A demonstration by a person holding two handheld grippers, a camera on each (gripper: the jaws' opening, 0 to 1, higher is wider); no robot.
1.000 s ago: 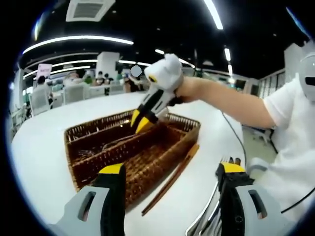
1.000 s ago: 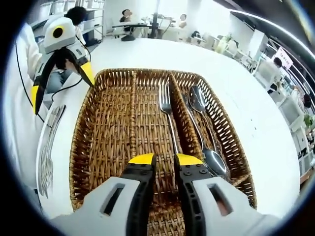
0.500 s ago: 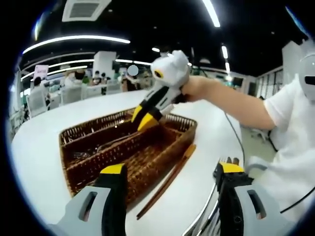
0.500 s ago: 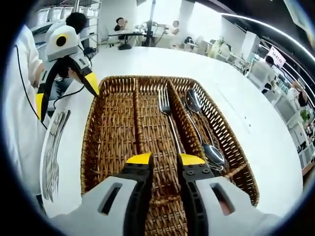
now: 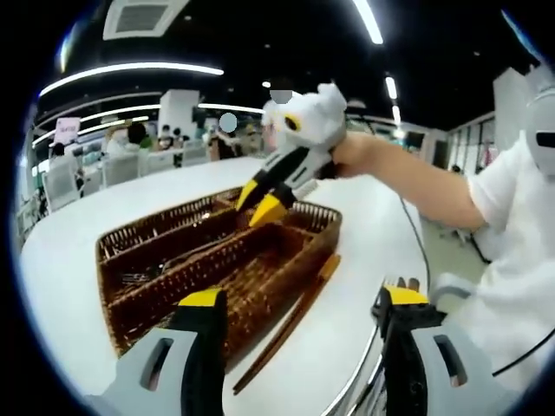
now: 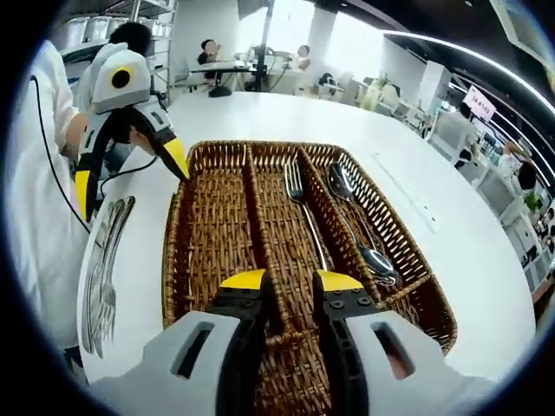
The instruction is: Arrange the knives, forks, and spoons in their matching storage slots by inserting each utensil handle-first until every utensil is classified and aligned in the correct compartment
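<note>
Your right tongs hang over the near end of the basket with the jaws nearly together and nothing between them; your left tongs stand wide open and empty, low over the table beside the basket's long side. By my reckoning the job is barely begun: a fork lies in the middle slot and two spoons lie in the right-hand slot as the right gripper view frames it, while the left-hand slot looks bare. A heap of loose cutlery waits on the table just beside the basket, under the left tongs; it is too blurred to sort by type. A pair of brown chopsticks lies along the basket's outer wall. In the left gripper view your right forearm reaches level across the table, wrist tipped so those tongs point down into the basket's far end.
</note>
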